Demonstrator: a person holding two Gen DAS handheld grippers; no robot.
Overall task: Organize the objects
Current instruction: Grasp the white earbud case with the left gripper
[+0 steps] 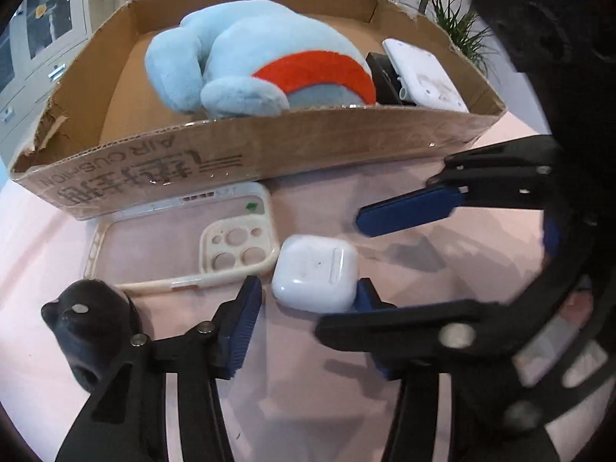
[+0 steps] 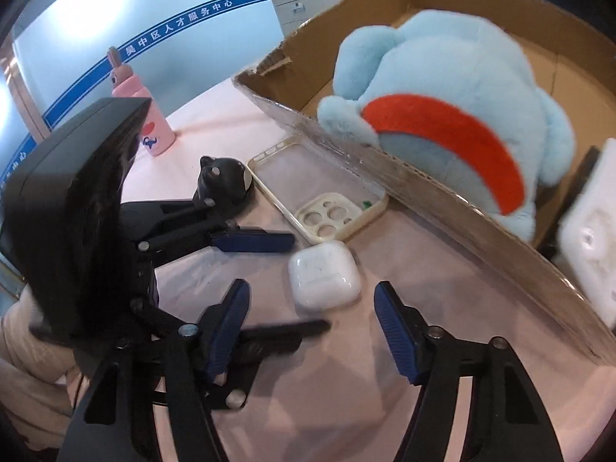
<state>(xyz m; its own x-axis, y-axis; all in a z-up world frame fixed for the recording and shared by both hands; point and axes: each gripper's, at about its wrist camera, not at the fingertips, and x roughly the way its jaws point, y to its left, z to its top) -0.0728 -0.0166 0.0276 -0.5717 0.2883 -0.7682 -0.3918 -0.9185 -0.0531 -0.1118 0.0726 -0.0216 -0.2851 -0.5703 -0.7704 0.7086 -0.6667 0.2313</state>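
Note:
A white earbud case lies on the pink table next to a clear phone case. My left gripper is open, its blue pads on either side of the earbud case, not closed on it. My right gripper is open just short of the same earbud case; in the left wrist view it reaches in from the right. A small black bear figure stands beside the left gripper. A cardboard box holds a light-blue plush and a white device.
A pink bottle with a bunny lid stands far left on the table. A black object lies in the box beside the white device. Cabinets and plants stand behind the box.

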